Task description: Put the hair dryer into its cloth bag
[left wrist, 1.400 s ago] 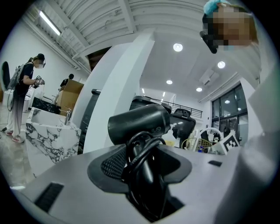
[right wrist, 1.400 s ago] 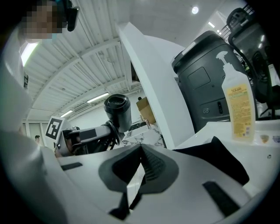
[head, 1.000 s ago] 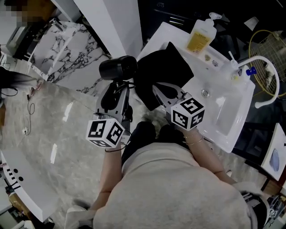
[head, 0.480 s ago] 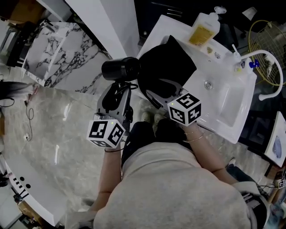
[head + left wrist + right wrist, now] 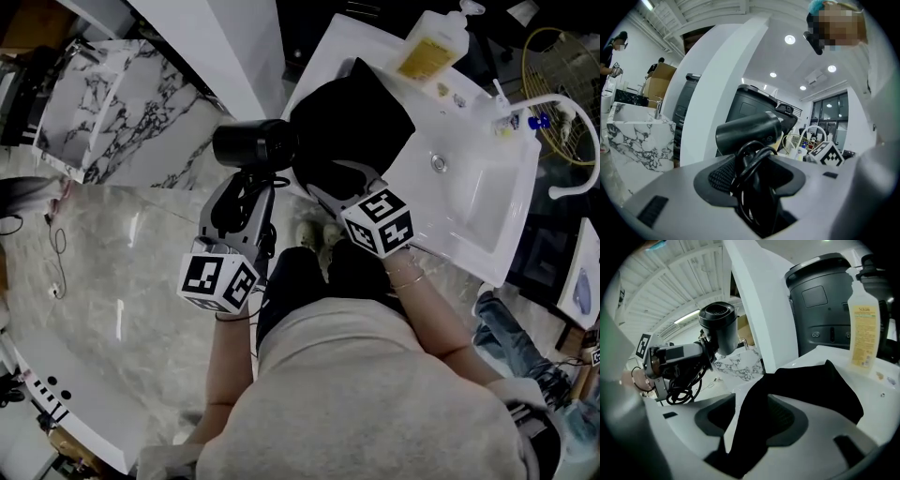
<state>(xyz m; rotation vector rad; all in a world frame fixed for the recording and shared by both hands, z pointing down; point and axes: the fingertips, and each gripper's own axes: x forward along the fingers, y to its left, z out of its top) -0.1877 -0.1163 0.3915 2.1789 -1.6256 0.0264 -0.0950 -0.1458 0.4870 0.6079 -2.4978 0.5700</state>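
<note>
Left claw [image 5: 754, 176] clamps the matte black cylindrical hair dryer [image 5: 251, 143]; right claw [image 5: 757, 420], jaws just opening wide, straddles the limp black cloth bag [image 5: 356, 117].

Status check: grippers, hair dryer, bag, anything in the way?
Left gripper shut on black hair dryer, by handle. Right gripper: jaws just opened, black cloth bag loose between them, draped on white sink. Dryer outside bag; nothing between.

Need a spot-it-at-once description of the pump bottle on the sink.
Find the white sink on the head view's right side. At its far corner, past the black cloth bag, stands the pump bottle. It is the only bottle there: yellow liquid, white pump on top.
</note>
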